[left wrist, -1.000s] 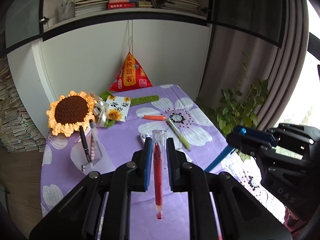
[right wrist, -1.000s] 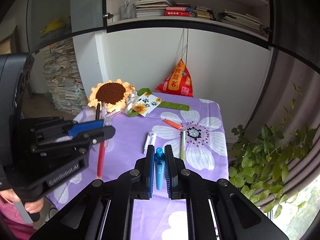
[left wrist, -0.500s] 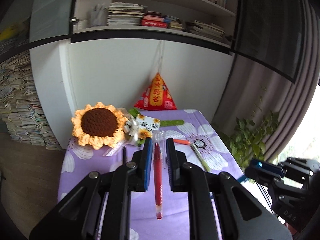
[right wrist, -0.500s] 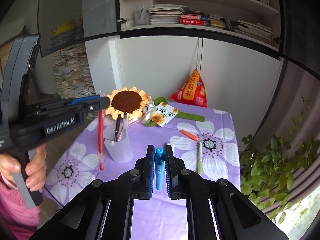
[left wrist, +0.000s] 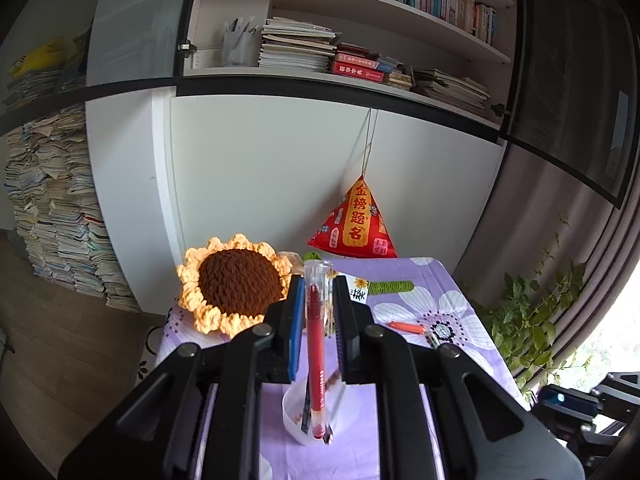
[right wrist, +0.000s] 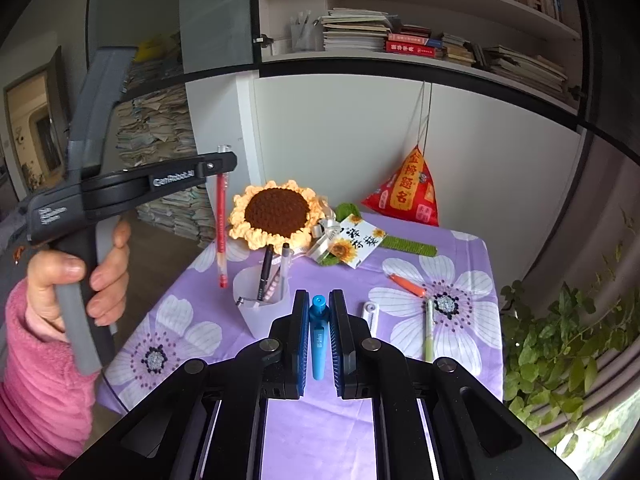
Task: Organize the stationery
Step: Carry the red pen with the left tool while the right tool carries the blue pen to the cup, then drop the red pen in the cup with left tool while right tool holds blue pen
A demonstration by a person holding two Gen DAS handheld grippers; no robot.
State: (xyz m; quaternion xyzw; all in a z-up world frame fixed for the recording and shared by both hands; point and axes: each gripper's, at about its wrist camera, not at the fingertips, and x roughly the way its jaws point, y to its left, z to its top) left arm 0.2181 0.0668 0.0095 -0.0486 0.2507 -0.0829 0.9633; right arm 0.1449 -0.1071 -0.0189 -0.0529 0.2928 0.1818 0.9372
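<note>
Left gripper [left wrist: 316, 320] is clamped on the red pen [left wrist: 315, 360], and the pen hangs almost straight up and down, clear cap on top, tip right above the mouth of the translucent pen cup [right wrist: 262, 308]. From the side it looks just short of the cup, on the side away from the crochet sunflower [right wrist: 276, 212], so I can't say it's lined up yet. Two dark pens already stand in that cup. Right gripper [right wrist: 318, 332] is squeezed onto the blue pen [right wrist: 318, 340], its long axis running along the fingers, button end pointing out toward the cup. Both pens look light, stiff, smooth plastic; pinched mid-barrel like this they could swivel or slide, so I'd guess a gentle release is wanted. Beyond the cup, farther from the sunflower, an orange pen [right wrist: 408, 285], a green pen [right wrist: 429, 332] and a white eraser-like piece [right wrist: 368, 312] lie flat on the purple cloth [right wrist: 320, 432].
</note>
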